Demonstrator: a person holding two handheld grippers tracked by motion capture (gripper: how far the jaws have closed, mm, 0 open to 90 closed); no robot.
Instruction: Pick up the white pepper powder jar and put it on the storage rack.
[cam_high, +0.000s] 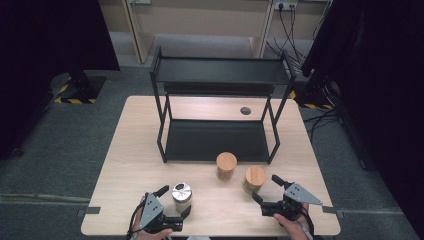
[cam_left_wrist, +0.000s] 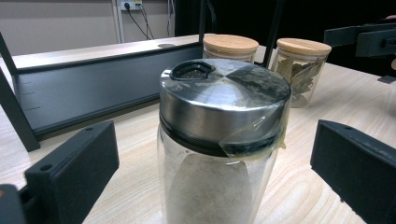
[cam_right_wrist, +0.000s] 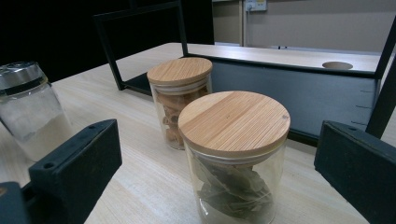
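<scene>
Both tongs stand open, each bracketing a jar in front of the black shelf rack (cam_high: 220, 115) on the surface (cam_high: 125, 165). Left tongs (cam_high: 176, 212) flank the steel-lidded jar (cam_left_wrist: 219, 144); right tongs (cam_high: 268, 192) flank the nearer bamboo-lidded jar (cam_right_wrist: 233, 154). Judgement: close below each lid, on the glass, squarely, then lift vertically.

high: overhead, forward-down | gripper views: low, close; share wooden-lidded jars (cam_left_wrist: 302, 70) (cam_right_wrist: 233, 154)
</scene>
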